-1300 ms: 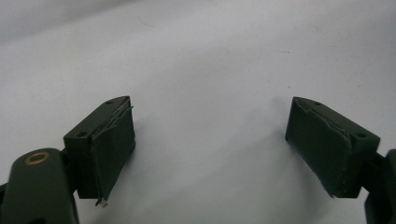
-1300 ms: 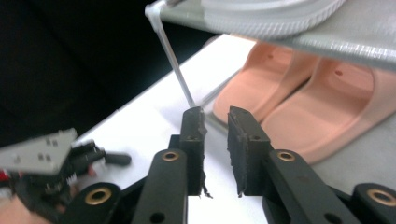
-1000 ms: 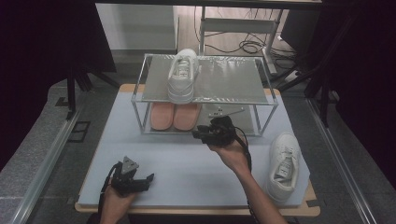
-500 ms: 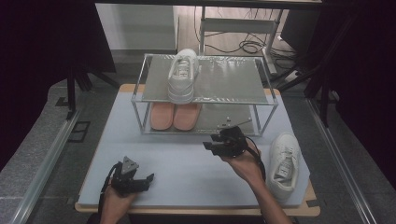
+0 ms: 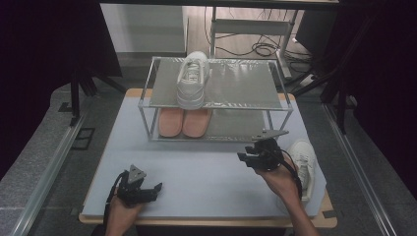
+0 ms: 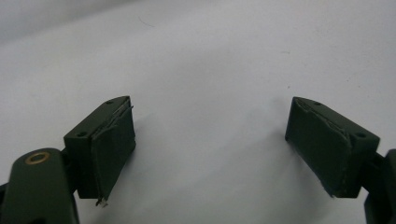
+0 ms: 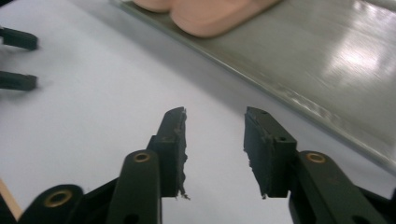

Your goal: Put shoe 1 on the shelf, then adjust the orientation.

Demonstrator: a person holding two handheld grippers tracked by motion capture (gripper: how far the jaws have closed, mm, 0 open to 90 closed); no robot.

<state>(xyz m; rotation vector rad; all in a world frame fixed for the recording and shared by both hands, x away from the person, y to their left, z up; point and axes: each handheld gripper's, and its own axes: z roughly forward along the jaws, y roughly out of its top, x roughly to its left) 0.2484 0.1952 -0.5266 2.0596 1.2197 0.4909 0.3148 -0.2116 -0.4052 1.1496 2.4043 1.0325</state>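
The right gripper (image 5: 247,158) hung empty, jaws parted. The loose white sneaker (image 5: 304,164) lay just beside and behind it, at the hand's outer side, its long axis running away from the person. The rack (image 5: 216,138) stood ahead, pink slippers (image 7: 205,11) inside. The left gripper (image 5: 153,189), spread wide, rested farther off.

A metal two-tier rack (image 5: 147,105) stands at the centre of the frame on the pale mat (image 5: 196,167). One white sneaker (image 5: 192,81) sits on its top shelf, a pair of pink insoles (image 5: 184,123) (side by side, touching) below; cables (image 5: 260,49) lie on the floor at the upper right.
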